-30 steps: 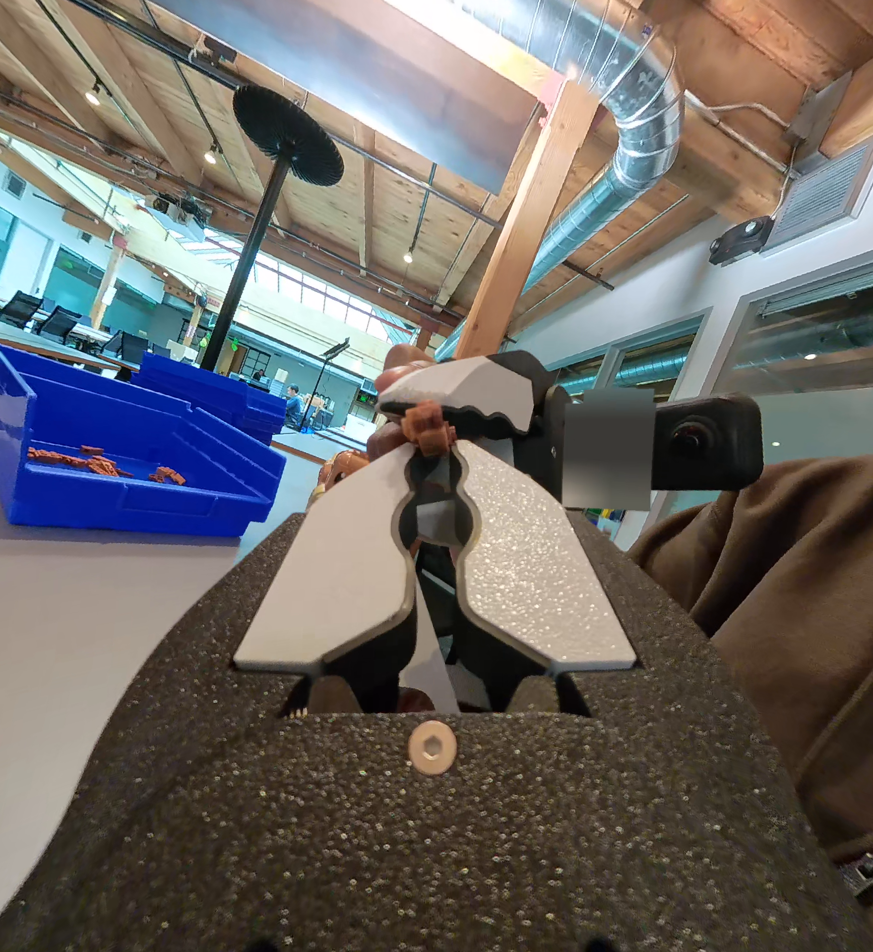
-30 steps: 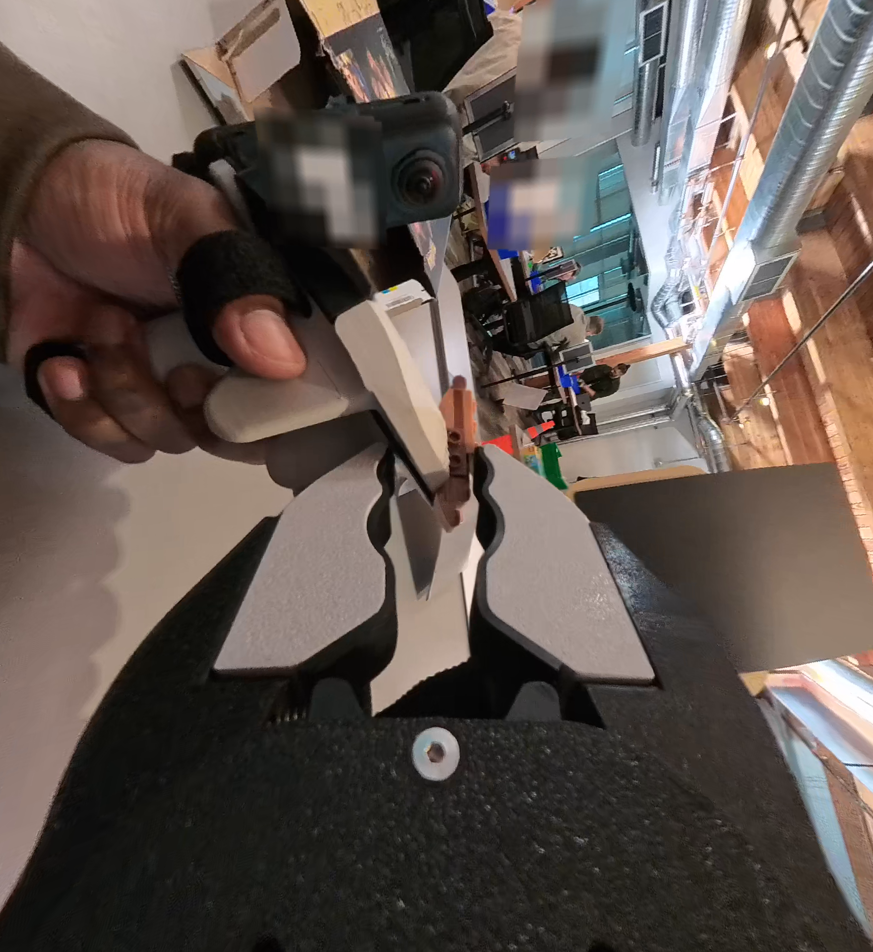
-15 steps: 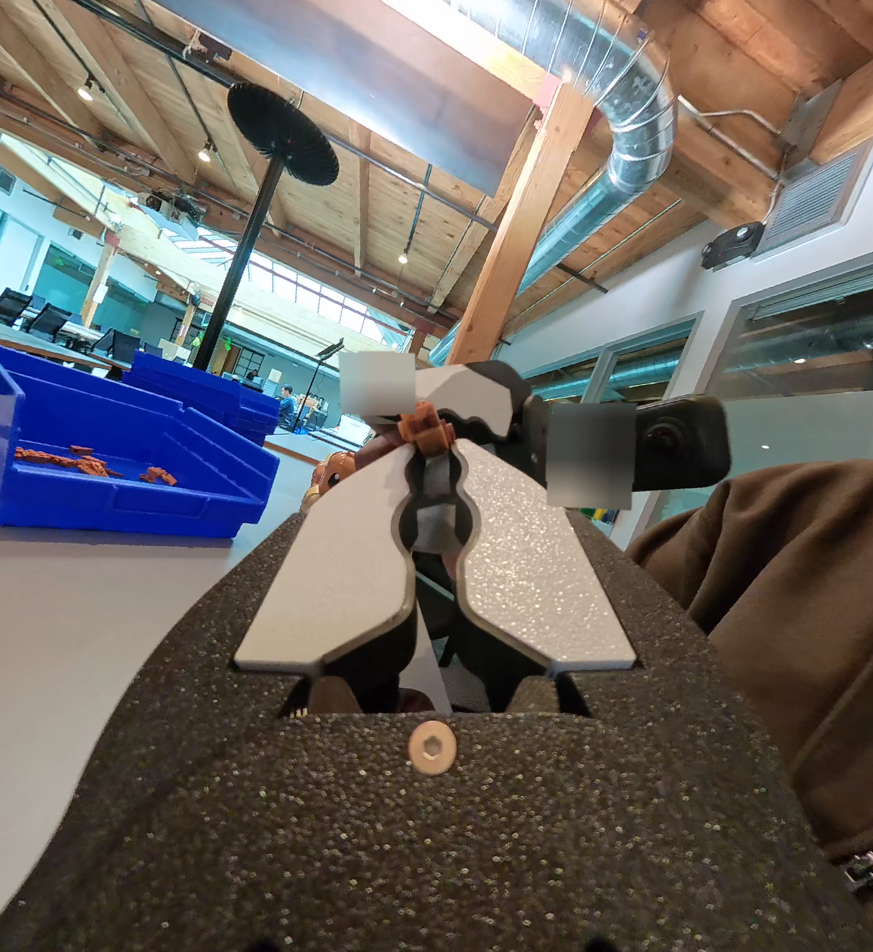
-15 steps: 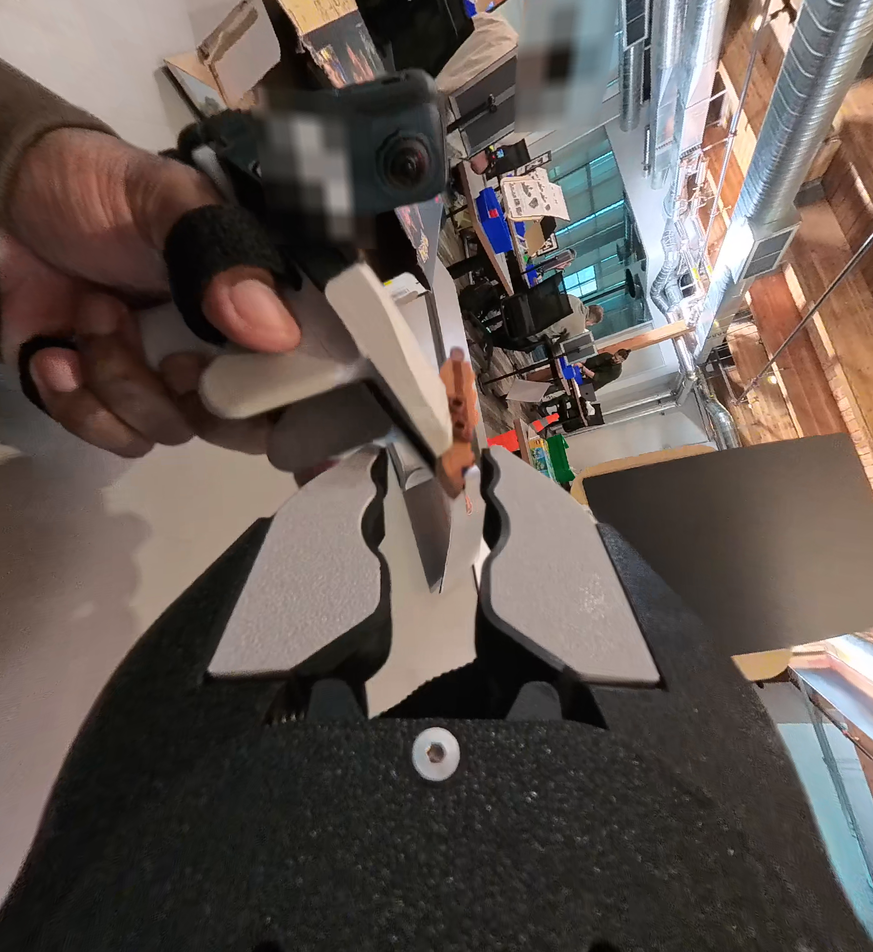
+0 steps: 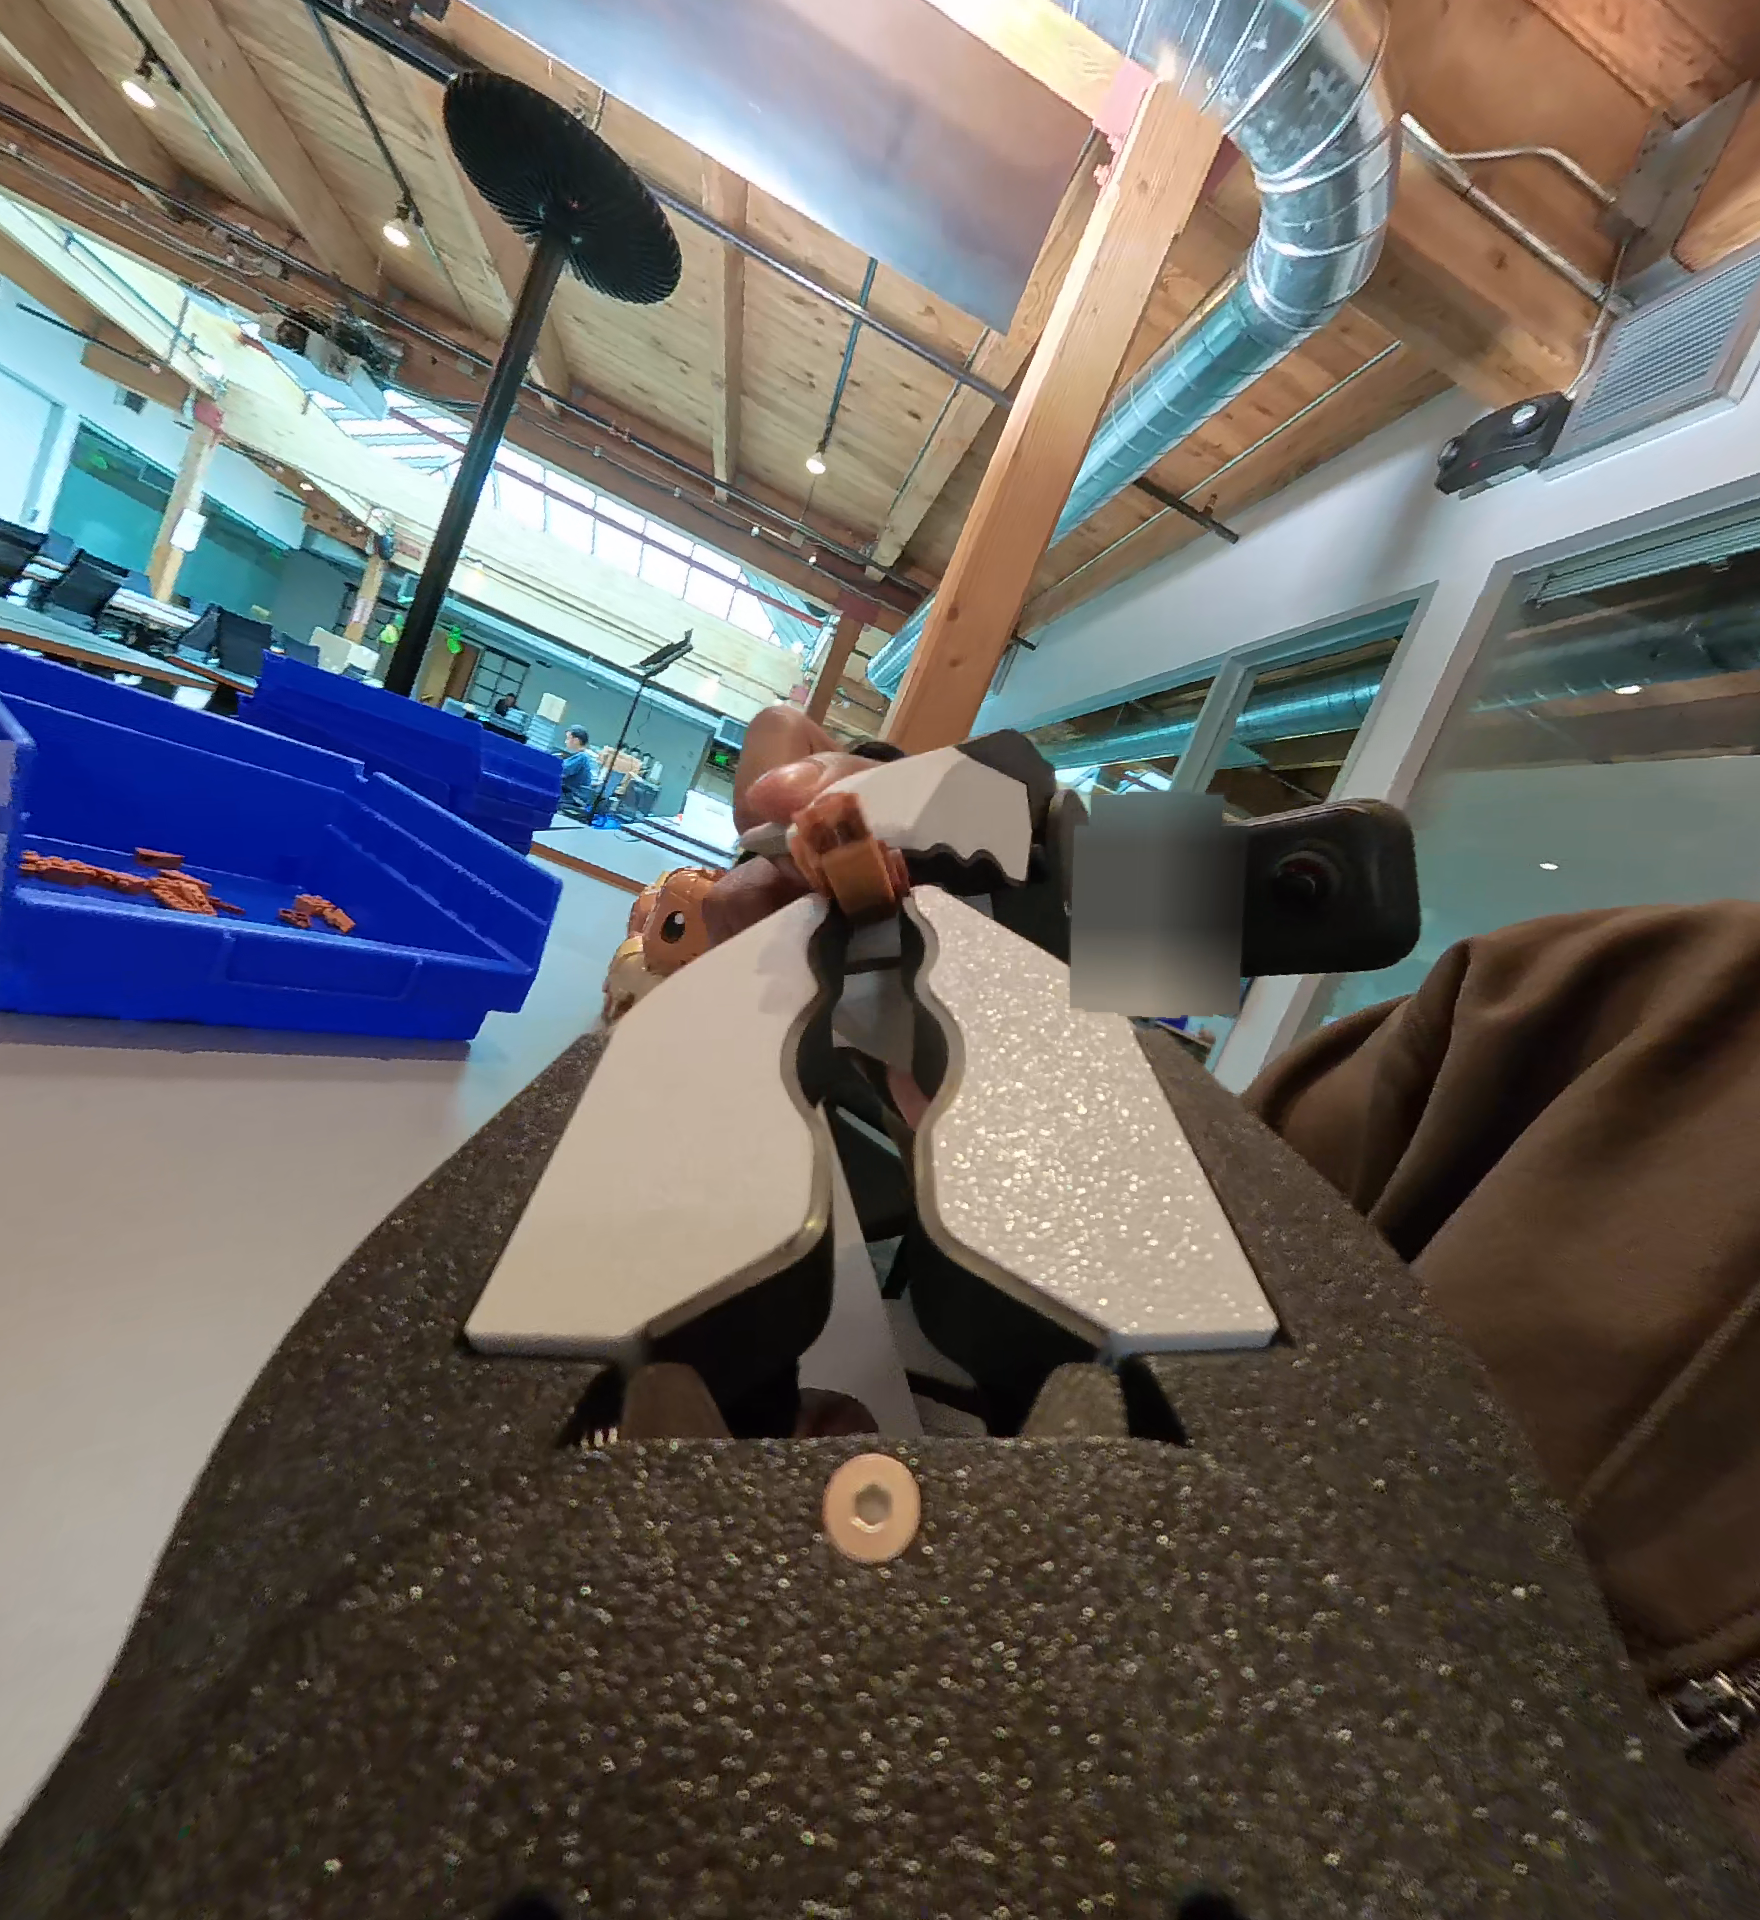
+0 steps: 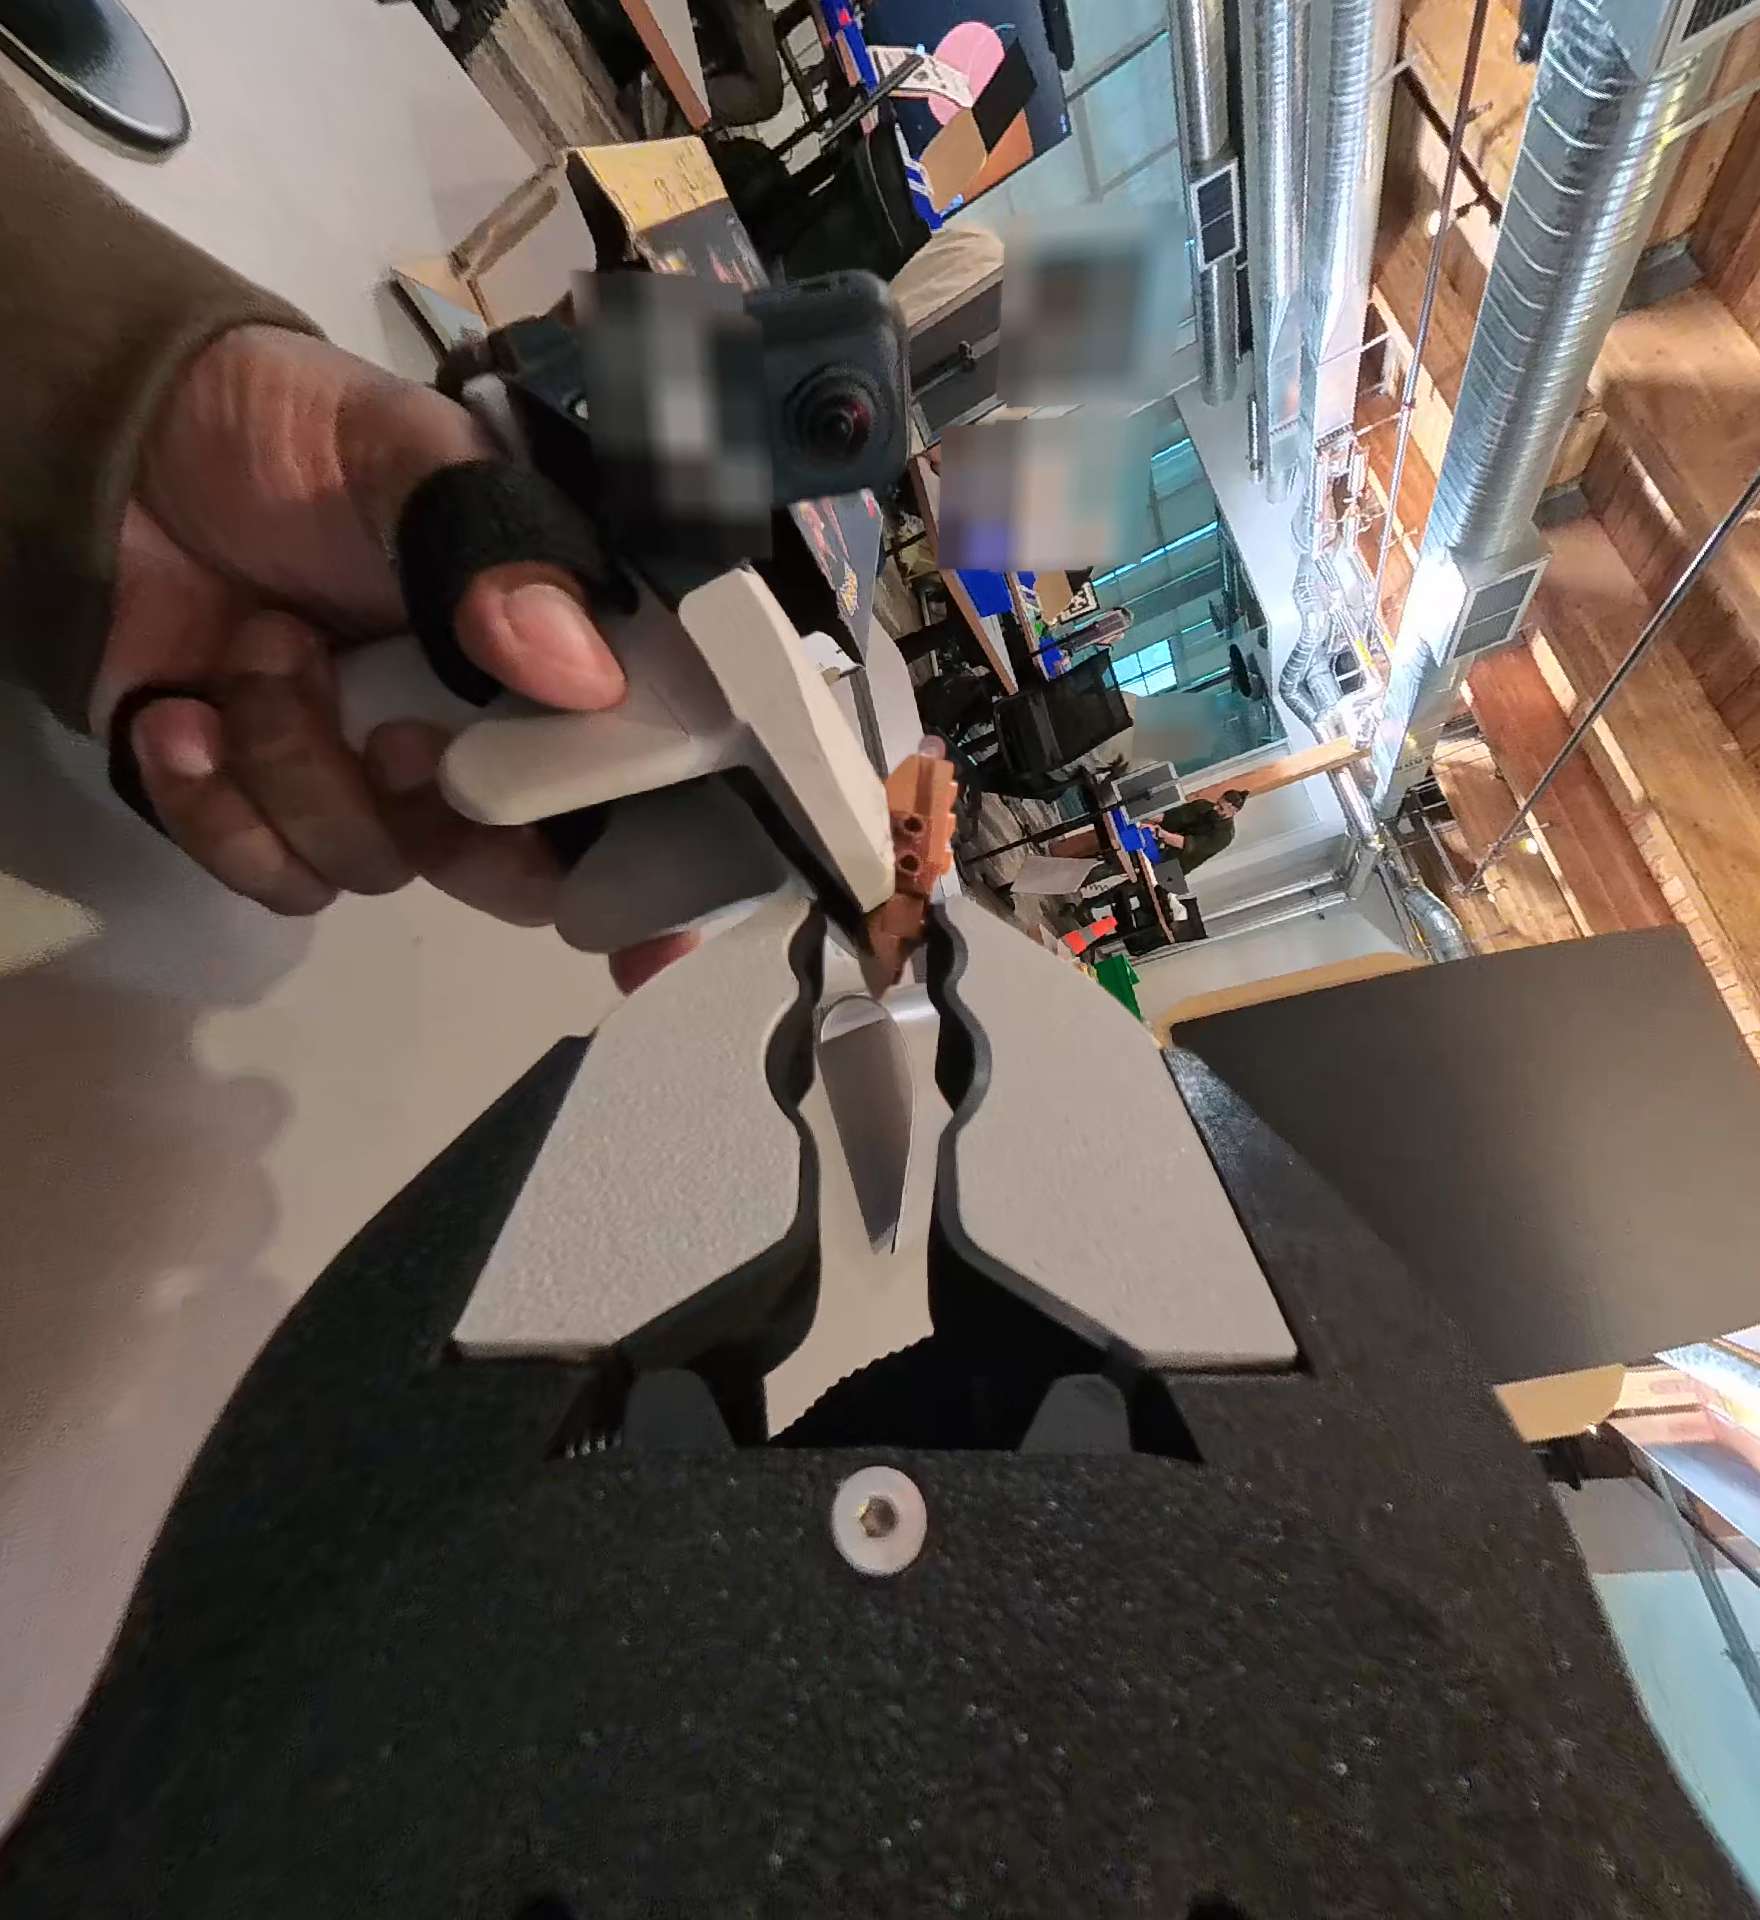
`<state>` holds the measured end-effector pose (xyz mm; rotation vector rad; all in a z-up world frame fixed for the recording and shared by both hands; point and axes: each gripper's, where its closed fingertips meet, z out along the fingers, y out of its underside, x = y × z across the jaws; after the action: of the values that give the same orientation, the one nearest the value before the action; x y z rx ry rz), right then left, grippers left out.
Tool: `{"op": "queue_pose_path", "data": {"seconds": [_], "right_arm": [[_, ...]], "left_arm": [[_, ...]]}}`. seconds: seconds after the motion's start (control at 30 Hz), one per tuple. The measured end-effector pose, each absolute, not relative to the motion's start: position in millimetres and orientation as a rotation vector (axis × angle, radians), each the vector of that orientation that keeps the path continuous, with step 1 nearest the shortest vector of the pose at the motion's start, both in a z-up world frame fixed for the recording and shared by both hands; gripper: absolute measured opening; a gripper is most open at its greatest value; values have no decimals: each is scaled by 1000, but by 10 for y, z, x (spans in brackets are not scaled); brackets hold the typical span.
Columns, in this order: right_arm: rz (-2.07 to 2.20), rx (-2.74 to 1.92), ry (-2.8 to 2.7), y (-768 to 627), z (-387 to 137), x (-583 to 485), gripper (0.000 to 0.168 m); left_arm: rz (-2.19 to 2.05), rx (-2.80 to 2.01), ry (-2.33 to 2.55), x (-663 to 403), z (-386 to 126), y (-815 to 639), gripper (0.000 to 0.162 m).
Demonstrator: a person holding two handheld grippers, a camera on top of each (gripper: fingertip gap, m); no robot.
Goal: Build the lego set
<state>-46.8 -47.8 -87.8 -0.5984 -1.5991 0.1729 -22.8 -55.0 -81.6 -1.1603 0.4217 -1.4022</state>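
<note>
Left tongs [image 5: 860,914]: grey plates drawn together, tips clamped on a small orange-brown lego assembly [image 5: 845,864] held above the pale grey worktop [image 5: 128,1195].

Right tongs [image 6: 907,930]: closed on a reddish-brown lego piece [image 6: 897,920] at the tips, which met the assembly.

Hand [image 6: 273,665]: in a brown sleeve, gripping the left tongs' handle.

Round brown lego figure [image 5: 673,930]: on the worktop just beyond the tongs.

Blue plastic bin [image 5: 232,956]: toward the worktop's far left edge, with loose orange-brown lego pieces [image 5: 143,883] inside.
</note>
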Motion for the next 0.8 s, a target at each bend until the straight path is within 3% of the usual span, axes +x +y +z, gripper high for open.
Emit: {"op": "queue_pose_path", "data": {"seconds": [0.23,0.5,0.8], "right_arm": [[119,-680,-1546,-148,-1028,-328,13],[120,-737,-1565,120,-1302,-337,13],[31,-934,-1763,682,-2072,-317,13]], "left_arm": [[-1157,-1383,333,-317,-1070,-277,26],[-1100,-1482,196,-518,-1219,-110,26],[-899,-1566,31,-880,-1367,52,27]]}}
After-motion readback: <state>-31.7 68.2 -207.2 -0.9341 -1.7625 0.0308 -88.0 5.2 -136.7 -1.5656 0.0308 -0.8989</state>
